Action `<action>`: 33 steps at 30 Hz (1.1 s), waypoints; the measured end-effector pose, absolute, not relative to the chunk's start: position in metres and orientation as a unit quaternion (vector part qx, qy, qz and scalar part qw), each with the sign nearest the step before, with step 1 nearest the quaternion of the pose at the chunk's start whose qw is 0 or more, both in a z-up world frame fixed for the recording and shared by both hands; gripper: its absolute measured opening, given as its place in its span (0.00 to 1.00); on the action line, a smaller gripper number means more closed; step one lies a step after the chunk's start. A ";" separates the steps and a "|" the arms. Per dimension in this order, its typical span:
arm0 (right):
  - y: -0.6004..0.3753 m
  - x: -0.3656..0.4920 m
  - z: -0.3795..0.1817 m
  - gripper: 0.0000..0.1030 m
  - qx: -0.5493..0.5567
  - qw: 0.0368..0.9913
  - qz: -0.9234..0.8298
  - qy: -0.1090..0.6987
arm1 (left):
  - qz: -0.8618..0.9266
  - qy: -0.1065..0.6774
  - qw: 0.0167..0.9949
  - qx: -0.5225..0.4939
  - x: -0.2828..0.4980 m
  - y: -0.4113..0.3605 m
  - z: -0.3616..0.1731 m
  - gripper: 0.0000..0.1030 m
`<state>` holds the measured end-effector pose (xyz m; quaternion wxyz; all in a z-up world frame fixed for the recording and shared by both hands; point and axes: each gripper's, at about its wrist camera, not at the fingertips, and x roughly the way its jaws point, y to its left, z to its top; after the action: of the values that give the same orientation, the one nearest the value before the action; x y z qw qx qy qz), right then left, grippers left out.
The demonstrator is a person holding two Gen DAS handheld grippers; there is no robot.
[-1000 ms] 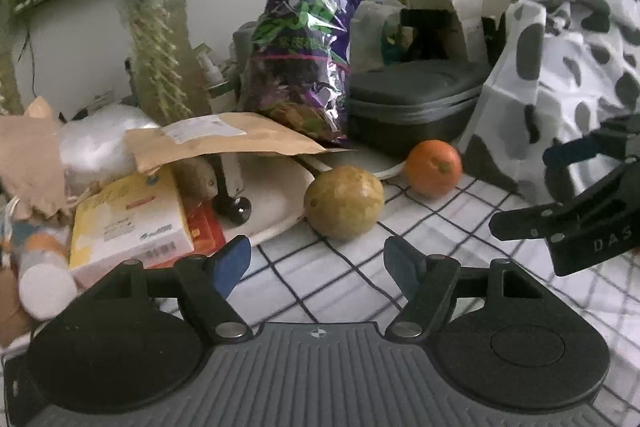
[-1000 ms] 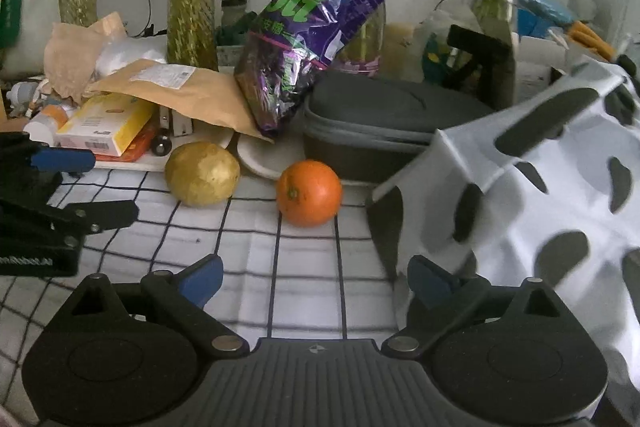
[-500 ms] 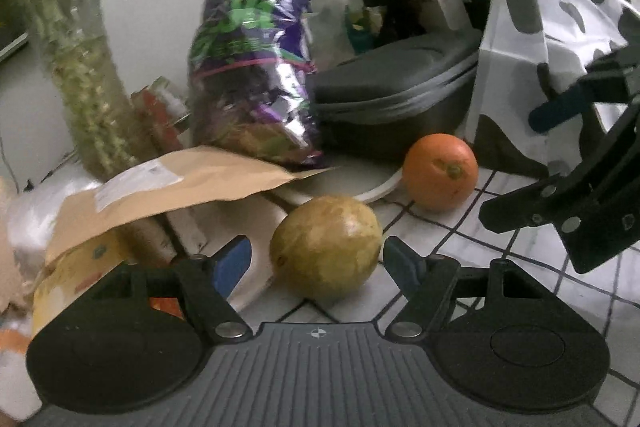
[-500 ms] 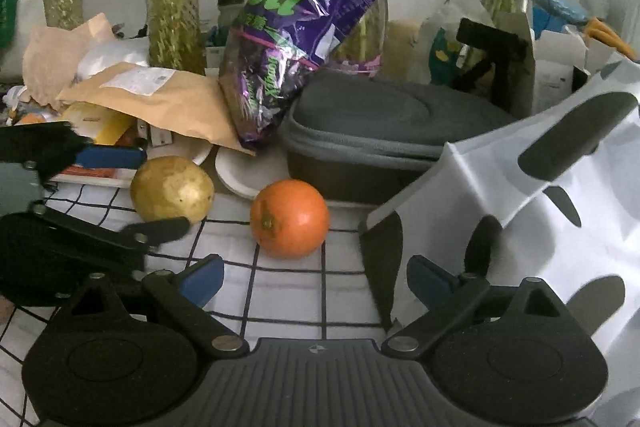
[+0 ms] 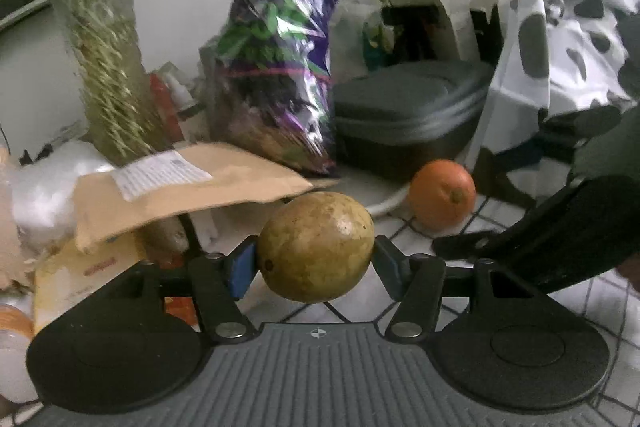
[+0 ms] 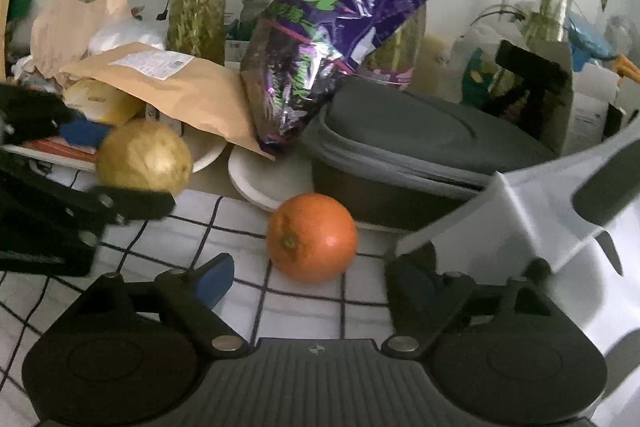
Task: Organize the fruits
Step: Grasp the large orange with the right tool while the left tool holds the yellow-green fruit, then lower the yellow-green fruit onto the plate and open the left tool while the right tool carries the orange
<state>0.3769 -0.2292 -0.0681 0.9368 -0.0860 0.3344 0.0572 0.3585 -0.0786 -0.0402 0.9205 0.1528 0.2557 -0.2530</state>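
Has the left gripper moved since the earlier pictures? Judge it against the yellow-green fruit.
Yes. The left gripper has moved forward to the yellow-green fruit, which earlier lay well ahead on the checked cloth and now sits between its fingers, apparently gripped.

Round yellow-green fruit (image 5: 316, 247) with smooth speckled skin, round orange (image 6: 312, 237) finely dimpled, crinkled glossy purple foil bag (image 6: 324, 55), matt brown paper envelope (image 6: 168, 83)

A yellow-green fruit (image 5: 316, 247) and an orange (image 6: 311, 238) are sitting on a black-gridded white tabletop (image 6: 304, 303), a purple-and-green bag (image 6: 328, 55) glinting at twelve o'clock.
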 end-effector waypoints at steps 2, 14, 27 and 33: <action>-0.224 0.381 -0.069 0.82 -0.091 0.939 0.054 0.326 | -0.255 0.254 0.922 0.144 0.357 -0.075 -0.035 0.57; -0.214 0.379 -0.058 0.52 -0.098 0.940 0.061 0.321 | -0.252 0.272 0.922 0.110 0.332 -0.061 -0.026 0.57; -0.209 0.300 -0.012 0.52 -0.081 0.938 0.101 0.321 | -0.270 0.263 0.920 0.103 0.258 -0.048 0.006 0.57; -0.213 0.271 -0.002 0.52 -0.060 0.939 0.101 0.324 | -0.285 0.265 0.916 0.099 0.223 -0.047 0.013 0.57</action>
<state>0.2708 -0.2135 -0.0017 0.9387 -0.0601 0.3242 0.1008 0.2229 -0.0474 0.0128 0.9158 0.0989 0.2653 -0.2848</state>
